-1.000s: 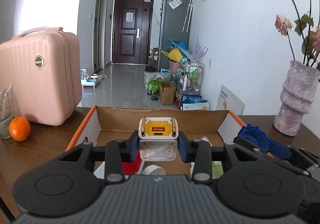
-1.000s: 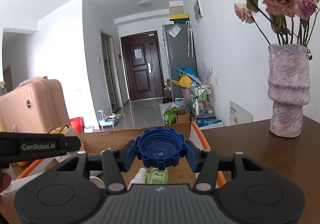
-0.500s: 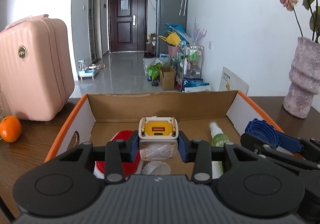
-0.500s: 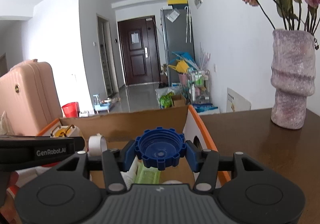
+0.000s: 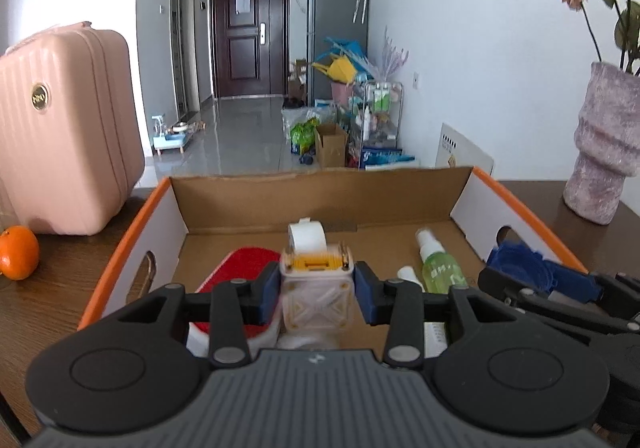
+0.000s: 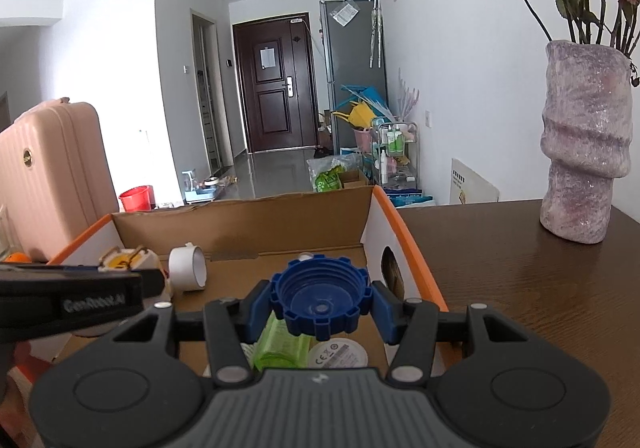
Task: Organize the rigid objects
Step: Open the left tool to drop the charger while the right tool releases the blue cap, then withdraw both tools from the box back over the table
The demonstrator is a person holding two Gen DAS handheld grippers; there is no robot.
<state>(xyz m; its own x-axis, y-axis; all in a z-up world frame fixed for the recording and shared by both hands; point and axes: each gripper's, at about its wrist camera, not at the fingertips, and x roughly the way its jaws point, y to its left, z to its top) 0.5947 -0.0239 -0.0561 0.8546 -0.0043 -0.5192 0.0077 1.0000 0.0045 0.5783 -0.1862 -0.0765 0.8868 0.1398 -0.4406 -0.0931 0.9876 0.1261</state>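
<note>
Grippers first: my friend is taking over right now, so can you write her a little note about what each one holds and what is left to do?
Left gripper: shut on the white-and-yellow cube, held over the cardboard box.
Right gripper: shut on the blue cap, held over the box's right side.
Already in the box: red-topped item, tape roll, green spray bottle, round white disc.
Left to do: neither held thing is in the box yet. Lower each into a free spot and let go.
</note>
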